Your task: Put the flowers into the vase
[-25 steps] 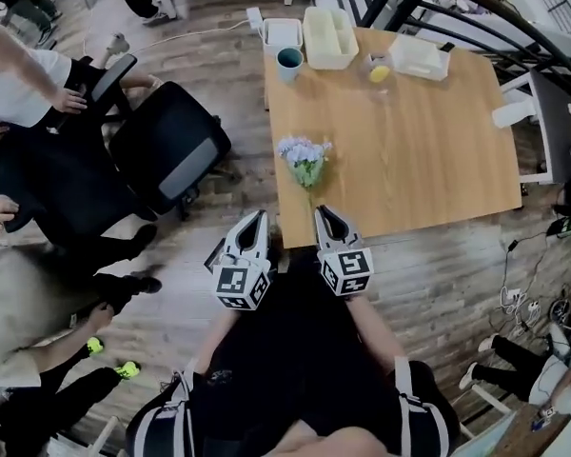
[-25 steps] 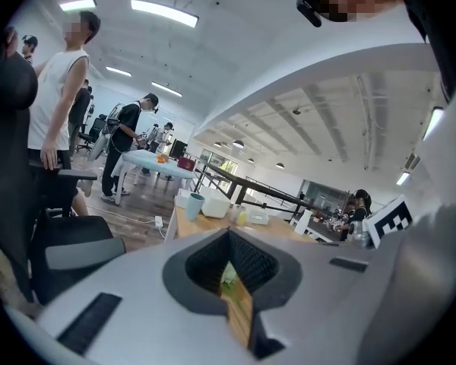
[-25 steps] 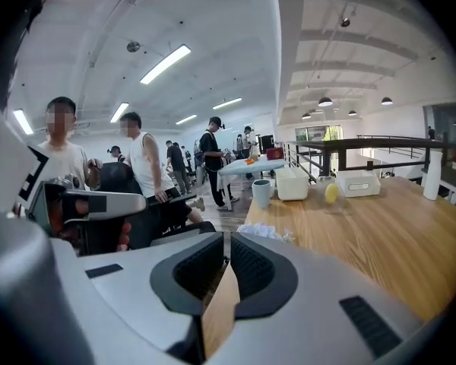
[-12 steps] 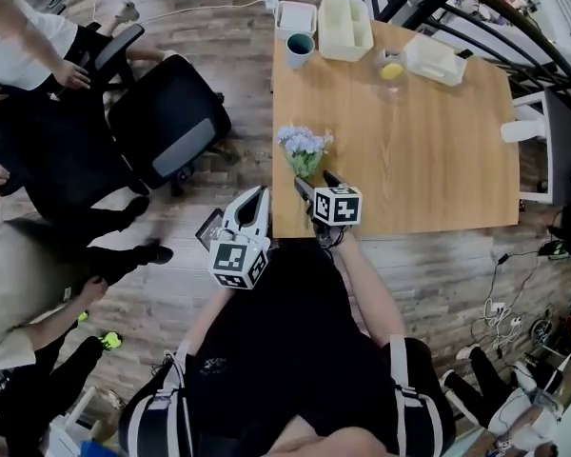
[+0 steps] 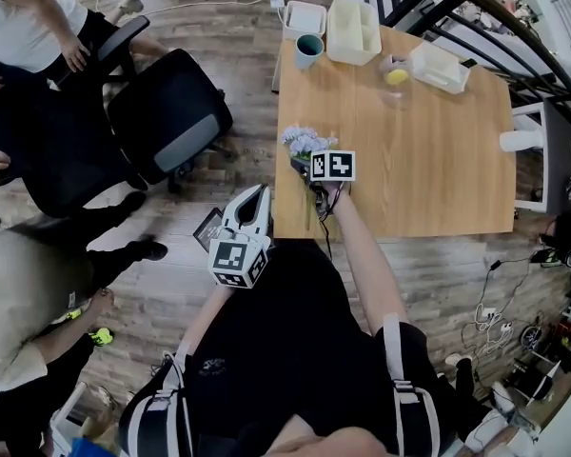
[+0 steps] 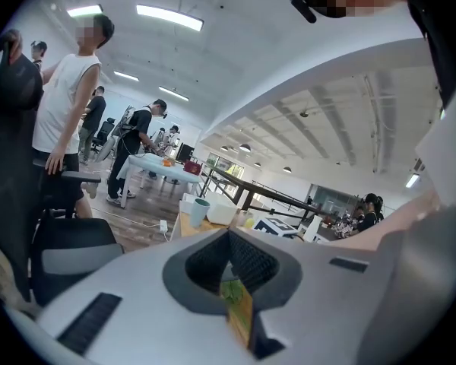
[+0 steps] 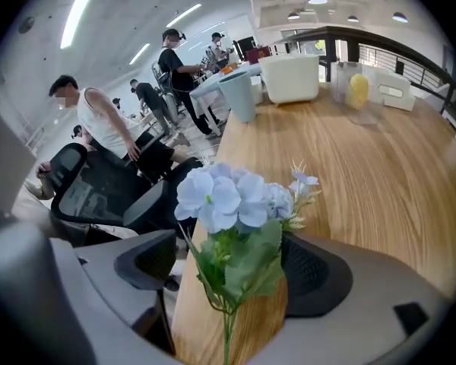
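Flowers [image 7: 235, 204] on table [image 7: 380, 181] near its edge, stem between jaws of my right gripper [image 7: 228, 242]. Jaws wide apart, just been opening; I see no pad contact. Left gripper [image 6: 229, 238] closed, empty, short of table.

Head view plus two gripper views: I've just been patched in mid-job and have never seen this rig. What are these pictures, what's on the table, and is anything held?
There is no robot arm here: a person holds a claw tool in each hand. The head view looks down from a camera on the person's head. Each gripper view looks along one claw's jaws. On the wooden table lie pale blue flowers, a teal cup, white tubs and a clear glass with something yellow inside. The right claw has just been opening; the flowers stand between its open jaws, not yet gripped. The left claw is shut and empty, just off the table's edge.
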Tool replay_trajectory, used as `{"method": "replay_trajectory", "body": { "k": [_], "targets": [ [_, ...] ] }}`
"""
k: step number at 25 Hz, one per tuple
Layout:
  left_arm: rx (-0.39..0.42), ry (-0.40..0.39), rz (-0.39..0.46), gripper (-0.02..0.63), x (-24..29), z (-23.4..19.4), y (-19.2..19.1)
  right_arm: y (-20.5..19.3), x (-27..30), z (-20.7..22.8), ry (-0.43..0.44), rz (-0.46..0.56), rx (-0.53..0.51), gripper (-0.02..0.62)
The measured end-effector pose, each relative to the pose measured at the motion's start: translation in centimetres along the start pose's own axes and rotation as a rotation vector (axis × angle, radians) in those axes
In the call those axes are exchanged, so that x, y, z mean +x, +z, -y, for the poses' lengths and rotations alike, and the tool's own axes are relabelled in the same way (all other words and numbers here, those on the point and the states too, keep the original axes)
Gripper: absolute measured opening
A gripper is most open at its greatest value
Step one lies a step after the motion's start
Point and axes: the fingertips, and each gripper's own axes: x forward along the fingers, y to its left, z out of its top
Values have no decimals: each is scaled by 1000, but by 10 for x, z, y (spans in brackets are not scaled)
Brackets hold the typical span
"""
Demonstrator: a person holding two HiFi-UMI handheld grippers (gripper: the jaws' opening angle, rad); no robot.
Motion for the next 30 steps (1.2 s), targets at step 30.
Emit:
{"method": "replay_trajectory", "body": {
  "k": [30],
  "targets": [
    [-24,-20,-15,31,-31,-40,-2,19,-18,-13,-75,212,-92,212]
  ]
}}
